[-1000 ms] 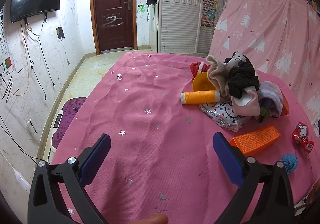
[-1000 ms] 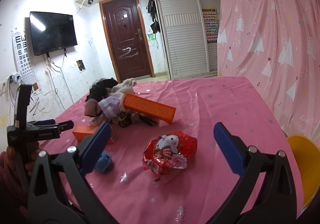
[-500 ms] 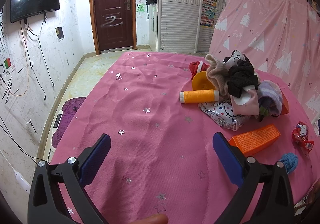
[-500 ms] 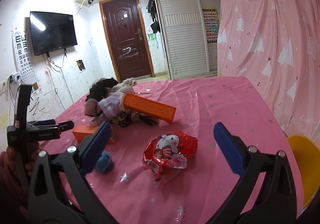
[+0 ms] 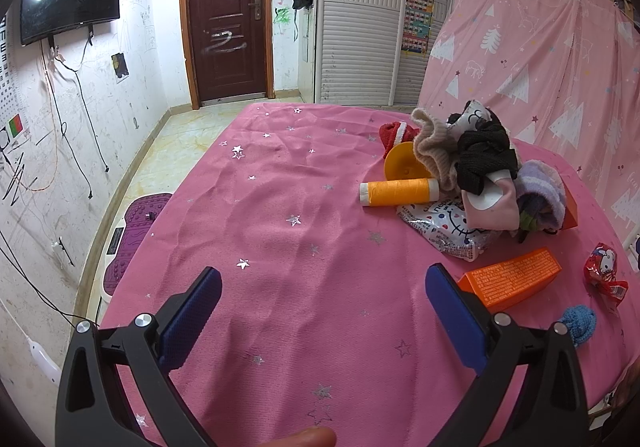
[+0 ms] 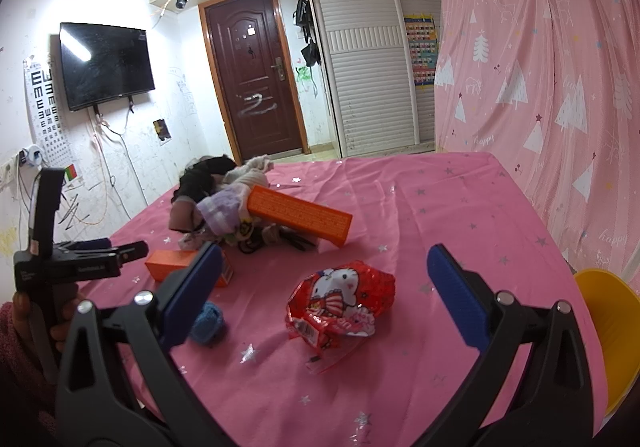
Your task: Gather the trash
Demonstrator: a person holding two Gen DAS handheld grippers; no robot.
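Observation:
A red cartoon-cat snack wrapper [image 6: 340, 303] lies on the pink tablecloth just ahead of my right gripper [image 6: 324, 287], which is open and empty; the wrapper also shows in the left wrist view [image 5: 602, 273]. A silver cartoon-cat wrapper [image 5: 440, 225] lies under the clothes pile [image 5: 480, 163]. One orange box [image 5: 510, 283] lies near the front; another orange box [image 6: 300, 213] leans on the pile. My left gripper [image 5: 320, 311] is open and empty over bare cloth, and it shows at the left of the right wrist view [image 6: 80, 267].
An orange thread spool [image 5: 398, 193] and a yellow cone [image 5: 402, 165] lie beside the pile. A small blue knitted ball [image 5: 578, 323] sits near the table's front edge. A yellow bin [image 6: 612, 335] stands at the table's right. A pink curtain [image 6: 540, 67] hangs behind.

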